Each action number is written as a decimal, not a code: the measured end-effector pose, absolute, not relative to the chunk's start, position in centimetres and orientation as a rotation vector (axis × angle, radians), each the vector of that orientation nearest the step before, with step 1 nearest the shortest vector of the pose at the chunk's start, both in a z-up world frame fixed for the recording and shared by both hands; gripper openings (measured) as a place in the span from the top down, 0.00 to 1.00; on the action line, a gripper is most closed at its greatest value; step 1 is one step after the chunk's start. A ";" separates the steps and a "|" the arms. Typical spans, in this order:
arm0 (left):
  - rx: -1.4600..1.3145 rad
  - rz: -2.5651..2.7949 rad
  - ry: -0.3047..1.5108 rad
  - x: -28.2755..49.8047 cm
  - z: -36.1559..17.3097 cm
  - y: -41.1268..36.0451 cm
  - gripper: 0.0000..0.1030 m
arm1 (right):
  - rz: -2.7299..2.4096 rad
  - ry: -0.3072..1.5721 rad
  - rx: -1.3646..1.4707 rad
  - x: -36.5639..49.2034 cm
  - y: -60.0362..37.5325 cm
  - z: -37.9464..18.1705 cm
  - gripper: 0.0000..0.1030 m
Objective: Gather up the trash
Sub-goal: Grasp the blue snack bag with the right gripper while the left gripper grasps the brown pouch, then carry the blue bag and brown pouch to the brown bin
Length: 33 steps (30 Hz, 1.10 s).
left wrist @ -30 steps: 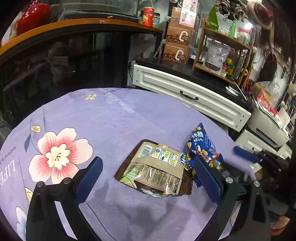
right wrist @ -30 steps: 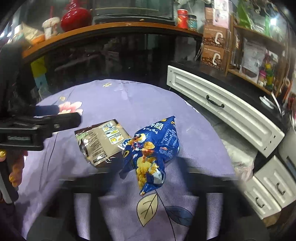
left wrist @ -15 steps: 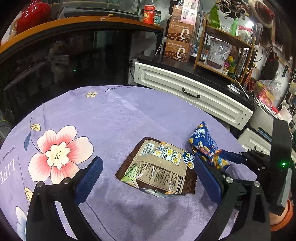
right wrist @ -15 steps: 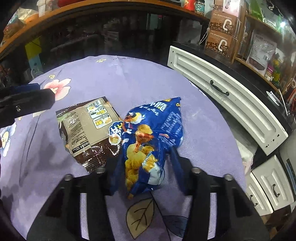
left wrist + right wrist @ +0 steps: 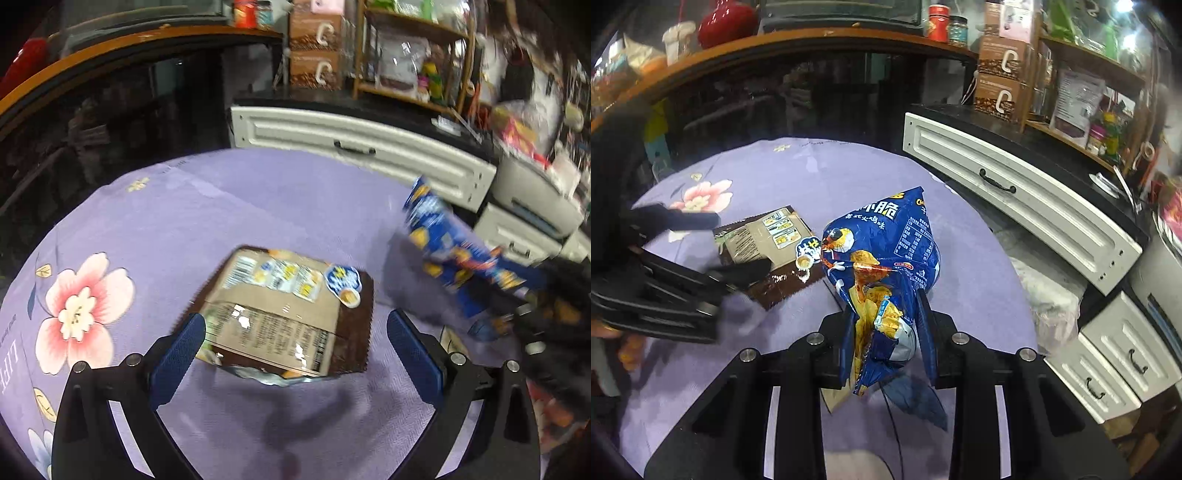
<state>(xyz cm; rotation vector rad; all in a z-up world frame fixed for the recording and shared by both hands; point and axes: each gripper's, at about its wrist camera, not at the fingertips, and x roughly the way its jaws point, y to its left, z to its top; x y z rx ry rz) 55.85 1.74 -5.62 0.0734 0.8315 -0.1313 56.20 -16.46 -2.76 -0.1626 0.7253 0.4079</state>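
Blue snack bag [image 5: 882, 254] pinched in right gripper [image 5: 886, 325] jaws, just closed on it; left gripper [image 5: 295, 332] jaws spread around brown packet [image 5: 284, 310].

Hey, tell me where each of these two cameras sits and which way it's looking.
Left wrist: rides the left claw, looking down at the brown snack bag lying between its open blue fingers.
Right wrist: rides the right claw, which has just been closing and now pinches the blue chip bag.
Shared: both bags, the purple tablecloth, the white drawers, and each other's claw.
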 end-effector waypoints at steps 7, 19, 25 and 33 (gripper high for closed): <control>0.221 -0.100 0.885 56.2 -8.2 -0.8 0.05 | 0.422 0.731 -0.131 54.3 -18.3 -2.7 0.71; 0.064 -0.090 0.877 56.3 -7.8 1.6 0.60 | 0.411 0.730 -0.092 53.4 -19.7 -2.9 0.71; -0.068 -0.144 0.876 56.7 -7.3 2.6 0.93 | 0.416 0.725 -0.080 52.9 -20.0 -2.8 0.71; -0.052 -0.202 0.804 55.6 -5.3 0.4 0.95 | 0.408 0.700 -0.058 51.0 -21.3 -2.5 0.71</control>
